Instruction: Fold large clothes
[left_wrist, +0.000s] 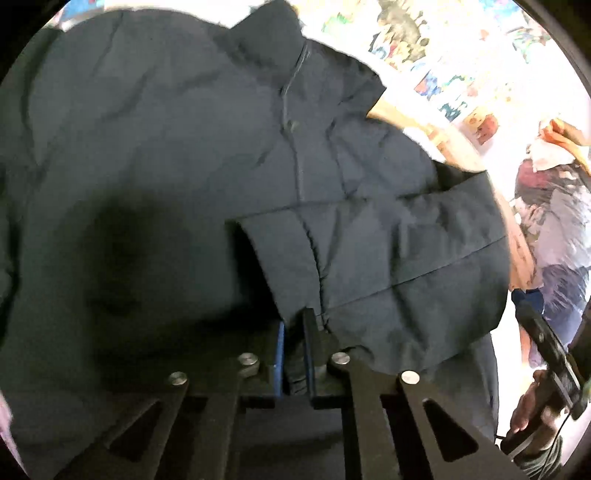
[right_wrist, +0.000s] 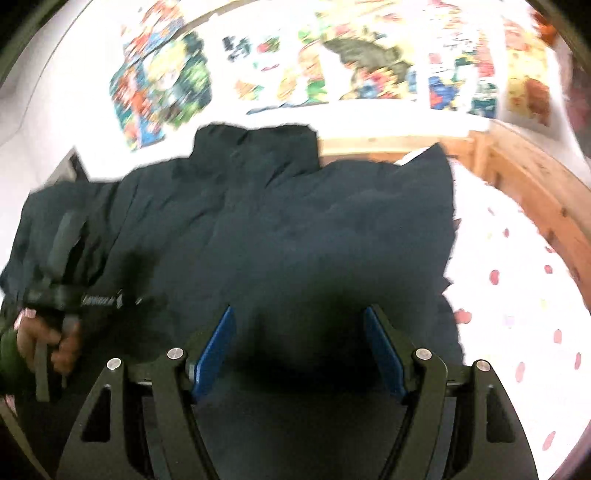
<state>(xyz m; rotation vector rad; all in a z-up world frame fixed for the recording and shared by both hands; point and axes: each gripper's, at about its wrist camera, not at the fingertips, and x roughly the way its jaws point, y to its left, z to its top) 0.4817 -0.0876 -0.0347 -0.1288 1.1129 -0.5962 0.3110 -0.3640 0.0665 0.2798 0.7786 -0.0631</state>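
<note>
A large dark navy jacket lies spread on the bed, collar at the far side. One sleeve is folded across its front, cuff toward the middle. My left gripper is shut on the sleeve's lower edge by the cuff. In the right wrist view the jacket fills the middle. My right gripper is open and empty just above the jacket's near part. The left gripper's body and the hand holding it show at the left of that view.
The bed has a white sheet with pink dots and a wooden frame. Colourful posters cover the wall behind. A pile of other clothes lies at the right. The right gripper's handle shows at the right edge.
</note>
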